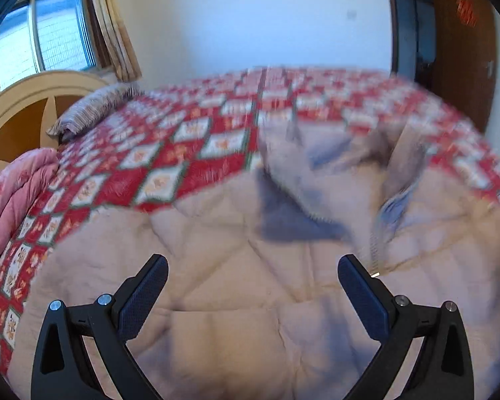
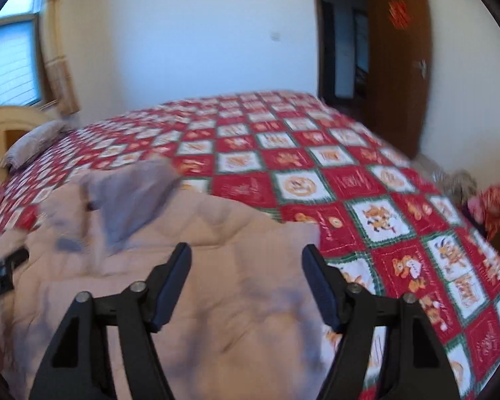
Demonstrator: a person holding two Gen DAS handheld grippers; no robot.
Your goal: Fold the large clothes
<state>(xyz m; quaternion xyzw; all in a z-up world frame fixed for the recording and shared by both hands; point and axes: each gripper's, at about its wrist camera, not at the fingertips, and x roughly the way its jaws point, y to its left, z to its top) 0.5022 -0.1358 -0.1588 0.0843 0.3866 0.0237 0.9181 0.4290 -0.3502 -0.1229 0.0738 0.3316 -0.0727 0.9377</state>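
Pale quilted coat (image 1: 236, 300) lies on the bed (image 2: 400, 200), near side, collar end rumpled and blurred, possibly a grey lining showing. Its right edge stops short of the bed's right side; bare checked bedspread beyond. Left hand-held gripper (image 1: 252, 268) and right hand-held gripper (image 2: 246, 256) hover over it, jaws apart, nothing between.

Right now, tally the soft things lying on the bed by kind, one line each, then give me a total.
Quilted beige coat, spread out near the bed's edge: 1
Striped pillow by the headboard: 1
Folded pink quilt at the bed's side: 1
Red checked bedspread under all of them: 1
Total: 4
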